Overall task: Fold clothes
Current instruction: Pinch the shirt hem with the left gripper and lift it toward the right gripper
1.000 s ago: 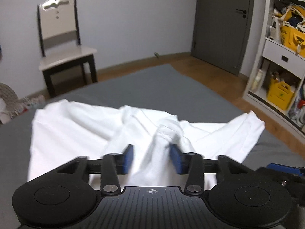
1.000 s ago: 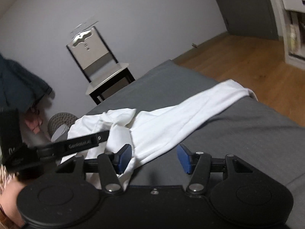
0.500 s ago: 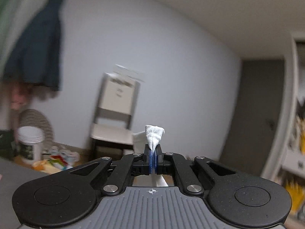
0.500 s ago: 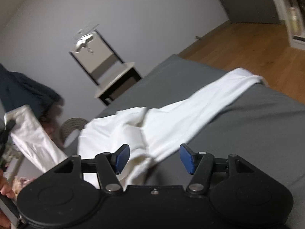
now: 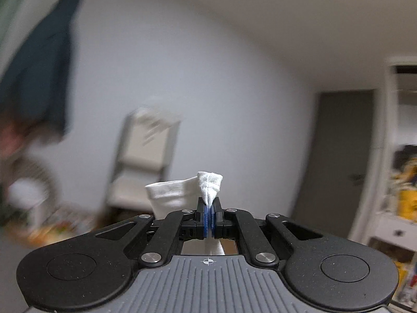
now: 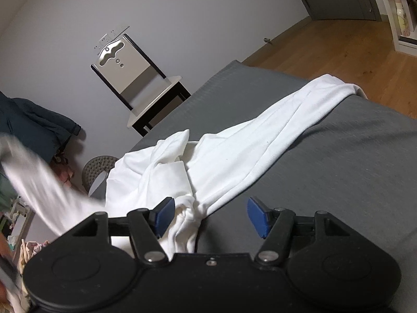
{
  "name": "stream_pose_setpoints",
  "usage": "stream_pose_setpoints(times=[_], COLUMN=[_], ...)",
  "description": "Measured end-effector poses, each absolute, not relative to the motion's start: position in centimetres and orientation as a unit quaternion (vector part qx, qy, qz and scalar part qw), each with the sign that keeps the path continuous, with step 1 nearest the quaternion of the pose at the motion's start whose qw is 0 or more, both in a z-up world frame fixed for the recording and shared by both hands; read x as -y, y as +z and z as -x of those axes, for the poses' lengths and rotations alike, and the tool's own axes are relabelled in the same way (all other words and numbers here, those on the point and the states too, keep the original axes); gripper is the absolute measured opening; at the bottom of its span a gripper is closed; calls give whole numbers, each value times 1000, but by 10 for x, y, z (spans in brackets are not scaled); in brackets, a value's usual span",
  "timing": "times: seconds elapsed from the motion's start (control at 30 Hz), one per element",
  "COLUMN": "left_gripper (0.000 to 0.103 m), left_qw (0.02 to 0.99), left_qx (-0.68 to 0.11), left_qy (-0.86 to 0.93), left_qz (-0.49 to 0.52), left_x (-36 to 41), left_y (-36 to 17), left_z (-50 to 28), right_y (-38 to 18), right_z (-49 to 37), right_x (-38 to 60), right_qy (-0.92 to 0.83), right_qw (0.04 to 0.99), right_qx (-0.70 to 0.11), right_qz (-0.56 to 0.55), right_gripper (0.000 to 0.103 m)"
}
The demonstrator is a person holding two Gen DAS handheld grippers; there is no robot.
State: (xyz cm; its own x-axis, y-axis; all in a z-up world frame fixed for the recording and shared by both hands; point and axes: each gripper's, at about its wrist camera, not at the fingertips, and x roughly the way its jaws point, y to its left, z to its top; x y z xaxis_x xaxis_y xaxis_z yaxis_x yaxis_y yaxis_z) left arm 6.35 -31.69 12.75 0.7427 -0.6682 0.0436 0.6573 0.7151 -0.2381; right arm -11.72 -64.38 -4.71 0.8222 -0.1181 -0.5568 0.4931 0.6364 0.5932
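You've got a plain white garment [image 6: 234, 151], no print on it, spread over a dark grey bed cover [image 6: 351, 161]. Your left gripper [image 5: 209, 217] and right gripper [image 6: 208, 215] are both black with blue pads [image 6: 256, 216], and the left one has a ribbed grey panel too. The wall [image 5: 208, 78] is pale grey, the door [image 5: 336, 161] darker grey. The chair [image 6: 135, 78] is beige with a black frame, the floor [image 6: 338, 52] warm brown wood, and a dark blue jacket [image 6: 34, 127] hangs on the left.
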Motion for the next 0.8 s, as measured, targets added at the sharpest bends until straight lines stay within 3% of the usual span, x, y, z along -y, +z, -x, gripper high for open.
stream_pose_setpoints(times=[0.17, 0.33, 0.47, 0.5, 0.53, 0.63, 0.73, 0.8], left_gripper=[2, 2, 2, 2, 2, 2, 2, 2], left_qw=[914, 945, 959, 961, 962, 958, 959, 961], left_qx=[49, -53, -123, -137, -150, -176, -165, -146], left_qy=[-359, -260, -177, -162, -148, -125, -120, -108], left_qz=[182, 191, 184, 178, 175, 187, 196, 210], left_x=[310, 265, 233, 227, 222, 206, 196, 192], left_y=[159, 99, 43, 32, 21, 2, 5, 9], left_z=[-61, -105, -121, -123, -125, -129, -123, -116], right_y=[-42, -32, -41, -44, -46, -52, -48, -44], right_z=[112, 90, 71, 67, 64, 56, 61, 66], right_x=[633, 589, 570, 566, 562, 553, 549, 550], right_qy=[-133, -140, -147, -149, -152, -156, -165, -167], right_qw=[890, 938, 940, 940, 939, 936, 936, 935], right_qx=[-244, -266, -286, -292, -297, -311, -311, -313], right_qz=[-360, -171, -114, -99, -84, -46, -24, -32], right_gripper=[61, 61, 60, 56, 46, 35, 14, 10])
